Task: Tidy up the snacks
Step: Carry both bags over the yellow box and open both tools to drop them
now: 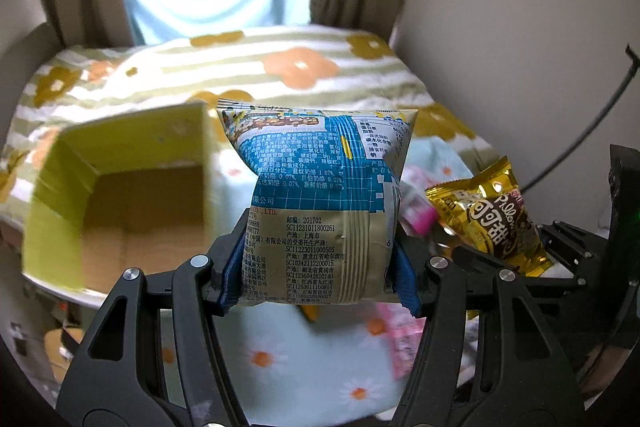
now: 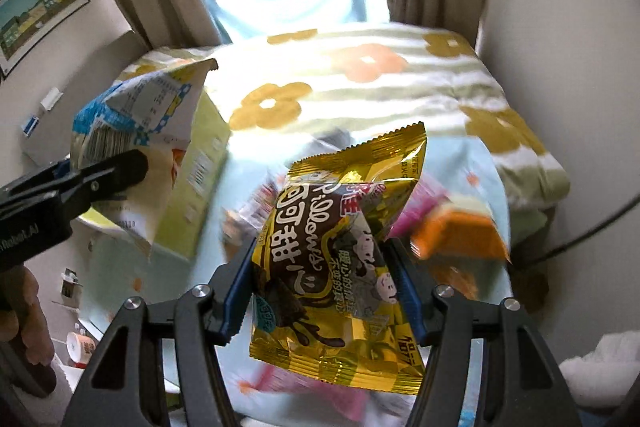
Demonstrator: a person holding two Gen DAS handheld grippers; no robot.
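My left jaws clamp a blue snack packet (image 1: 320, 211), right jaws a gold cocoa pillow packet (image 2: 340, 267); either slick puffed pack may slip before reaching the cardboard box (image 1: 120, 195) at ten o'clock.

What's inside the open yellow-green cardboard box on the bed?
The open yellow-green cardboard box shows only bare brown floor and inner walls; no snacks visible. Its right corner hides behind the held blue-and-white snack packet.

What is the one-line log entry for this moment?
left tool: holds blue bag | right tool: holds gold bag | box: open
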